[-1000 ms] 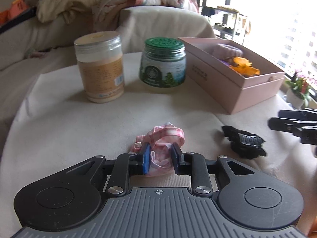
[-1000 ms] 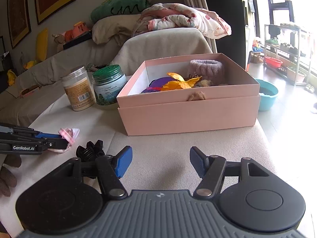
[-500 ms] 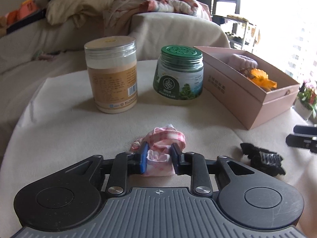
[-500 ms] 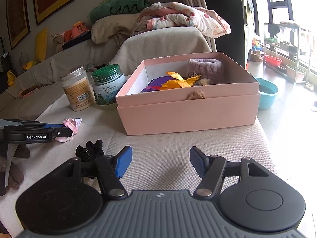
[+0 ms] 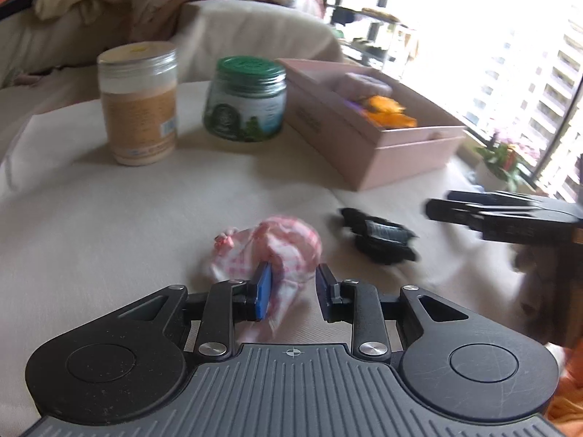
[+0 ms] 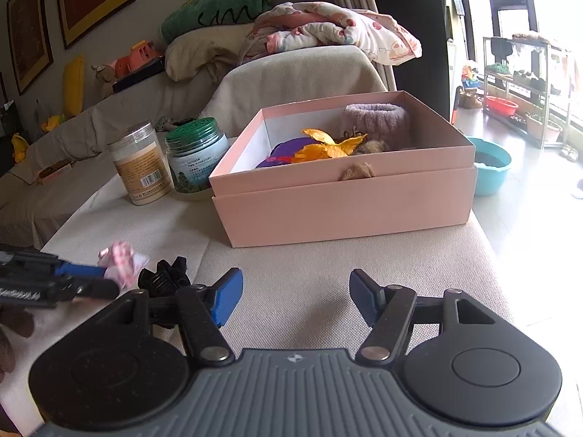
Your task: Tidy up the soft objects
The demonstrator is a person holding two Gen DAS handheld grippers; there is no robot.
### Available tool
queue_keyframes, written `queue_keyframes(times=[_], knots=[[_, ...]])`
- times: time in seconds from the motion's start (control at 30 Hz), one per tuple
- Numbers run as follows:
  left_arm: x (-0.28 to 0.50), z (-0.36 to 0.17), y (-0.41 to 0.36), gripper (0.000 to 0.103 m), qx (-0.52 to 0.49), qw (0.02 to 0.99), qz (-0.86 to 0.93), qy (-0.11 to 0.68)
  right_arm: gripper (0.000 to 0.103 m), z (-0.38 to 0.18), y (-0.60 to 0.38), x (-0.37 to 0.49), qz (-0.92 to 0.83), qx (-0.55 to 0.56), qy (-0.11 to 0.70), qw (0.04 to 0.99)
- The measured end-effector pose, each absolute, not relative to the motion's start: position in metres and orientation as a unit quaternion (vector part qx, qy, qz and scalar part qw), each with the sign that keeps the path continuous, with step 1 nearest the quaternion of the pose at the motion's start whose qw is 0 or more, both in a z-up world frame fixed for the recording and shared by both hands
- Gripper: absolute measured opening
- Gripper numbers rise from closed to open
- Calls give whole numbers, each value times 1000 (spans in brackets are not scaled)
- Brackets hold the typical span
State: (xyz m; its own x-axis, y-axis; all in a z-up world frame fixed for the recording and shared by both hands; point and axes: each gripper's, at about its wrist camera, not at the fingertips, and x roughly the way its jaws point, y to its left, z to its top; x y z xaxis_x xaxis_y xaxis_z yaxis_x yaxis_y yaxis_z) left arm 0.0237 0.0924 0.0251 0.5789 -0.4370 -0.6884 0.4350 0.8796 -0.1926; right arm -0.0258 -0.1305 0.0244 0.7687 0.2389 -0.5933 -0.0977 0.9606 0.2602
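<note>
We saw daylight pouring in from the window (image 5: 510,54) on the right, blown out to white glare in both views. The left wrist view was motion-blurred: the jars (image 5: 244,98) and pink box (image 5: 382,145) looked smeared. The right wrist view was sharp, with soft shadows under the box (image 6: 346,207). Fisheye bending curved the picture frames (image 6: 91,0) at the edges.

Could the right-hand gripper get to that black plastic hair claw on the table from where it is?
Probably yes. The right gripper is open and holds nothing, and the black plastic hair claw lies uncovered just beside its left finger. The left gripper, with the pink checked cloth, is close by, though.
</note>
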Motion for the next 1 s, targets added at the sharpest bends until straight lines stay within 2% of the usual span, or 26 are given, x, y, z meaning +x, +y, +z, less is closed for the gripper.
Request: queue_keyframes(times=[0.13,0.23,0.4,0.57,0.73,0.87,1.0], knots=[[11,46,95,29,13,895,-275,350,65,24,-131,-26,90,109,328,934],[22,54,113,29,-39,912,-234,335,65,24,-131,-26,90,109,327,934],[56,15,154,29,-185,883,-122,414,65,24,-131,-27,90,110,325,935],[60,3,157,28,-264,849,-158,430,65,24,-131,-26,90,111,327,934],[47,10,114,28,-158,871,-200,420,65,24,-132,-26,91,113,326,934],[24,12,74,29,-20,898,-217,384,65,24,-132,-26,91,113,326,934],[7,7,51,30,59,905,-233,352,65,24,-132,-27,92,114,325,934]])
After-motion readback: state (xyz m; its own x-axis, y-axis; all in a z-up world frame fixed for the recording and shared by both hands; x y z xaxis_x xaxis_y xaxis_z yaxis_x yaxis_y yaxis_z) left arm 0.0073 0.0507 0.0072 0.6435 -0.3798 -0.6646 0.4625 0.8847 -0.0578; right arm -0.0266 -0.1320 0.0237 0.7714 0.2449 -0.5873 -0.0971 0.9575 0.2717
